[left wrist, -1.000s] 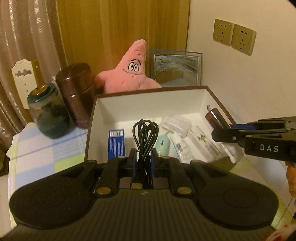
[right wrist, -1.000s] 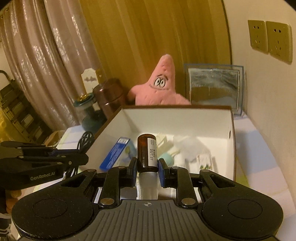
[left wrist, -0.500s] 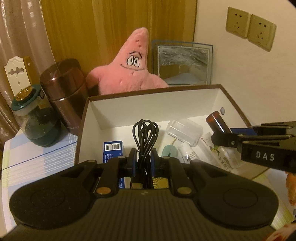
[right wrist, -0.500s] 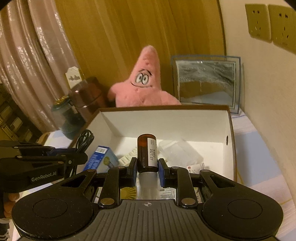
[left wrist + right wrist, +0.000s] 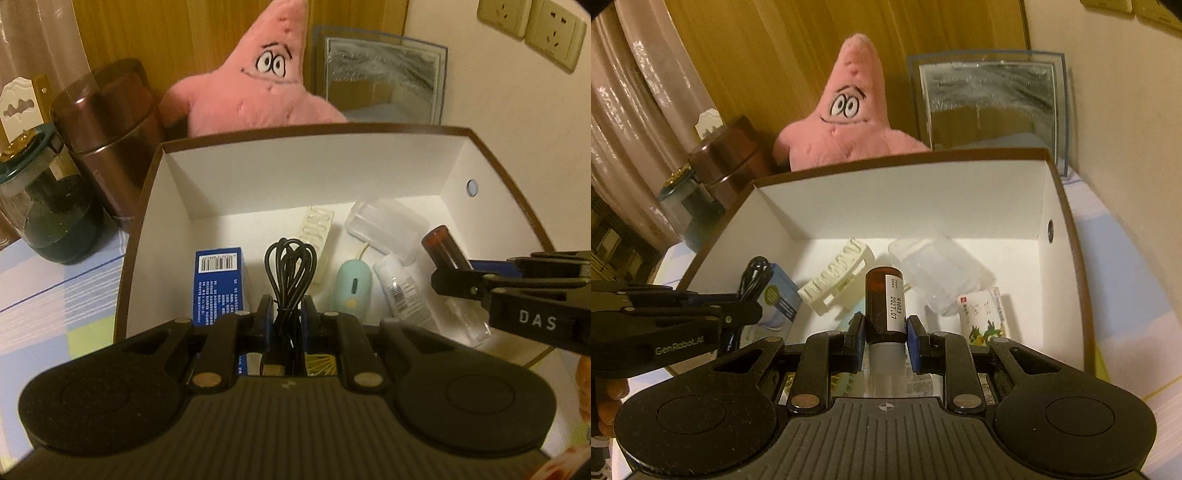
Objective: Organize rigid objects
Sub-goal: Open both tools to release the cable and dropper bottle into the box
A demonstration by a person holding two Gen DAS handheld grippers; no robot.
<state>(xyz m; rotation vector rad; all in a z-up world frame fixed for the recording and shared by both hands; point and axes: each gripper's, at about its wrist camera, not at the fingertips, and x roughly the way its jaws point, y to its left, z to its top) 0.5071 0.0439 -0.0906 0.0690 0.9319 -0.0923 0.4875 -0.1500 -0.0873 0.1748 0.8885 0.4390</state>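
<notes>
My left gripper [image 5: 287, 318] is shut on a coiled black cable [image 5: 290, 269] and holds it over the front left of the open white box [image 5: 295, 173]. My right gripper [image 5: 885, 334] is shut on a brown bottle [image 5: 884, 303] with a white label and white cap, held over the box's front middle. The right gripper also shows in the left wrist view [image 5: 443, 278], with the bottle [image 5: 443, 248] in it. The left gripper shows in the right wrist view [image 5: 753, 312]. In the box lie a blue carton [image 5: 218, 280], a mint mouse [image 5: 353, 287], a clear case [image 5: 938, 273] and a white clip [image 5: 834, 282].
A pink star plush [image 5: 258, 81] and a framed mirror [image 5: 380, 77] stand behind the box. A brown canister [image 5: 107, 133] and a dark glass jar [image 5: 48, 214] stand at the left on the checked tablecloth [image 5: 55, 306]. The wall with sockets [image 5: 532, 29] is close on the right.
Both grippers have moved forward and down over the box with their loads still held. The box and the plush now look larger and nearer.
</notes>
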